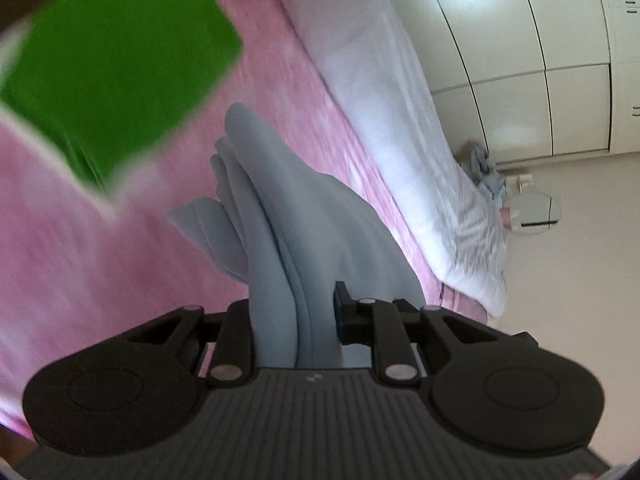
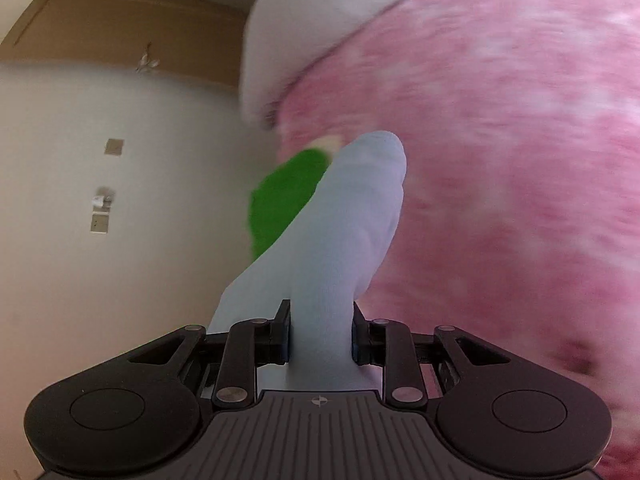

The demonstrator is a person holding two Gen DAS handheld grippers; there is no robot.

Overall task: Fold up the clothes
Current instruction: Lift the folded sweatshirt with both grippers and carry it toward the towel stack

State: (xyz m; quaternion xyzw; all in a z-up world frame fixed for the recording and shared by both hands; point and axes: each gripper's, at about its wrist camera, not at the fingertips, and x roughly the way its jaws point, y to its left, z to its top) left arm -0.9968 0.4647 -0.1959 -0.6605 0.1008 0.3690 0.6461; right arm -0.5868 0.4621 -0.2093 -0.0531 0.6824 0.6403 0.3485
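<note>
A light blue garment hangs in bunched folds above the pink bedspread. My left gripper is shut on one part of it, the cloth squeezed between both fingers. In the right wrist view the same light blue garment runs forward from my right gripper, which is shut on it, pads pressing from both sides. A folded green garment lies on the bed, blurred, at the upper left; the green garment also shows behind the blue cloth.
White bedding lies along the bed's far edge, with a white wardrobe and pale floor beyond. A small heap of bluish cloth sits by the wardrobe. In the right wrist view there is pale floor and a brown board.
</note>
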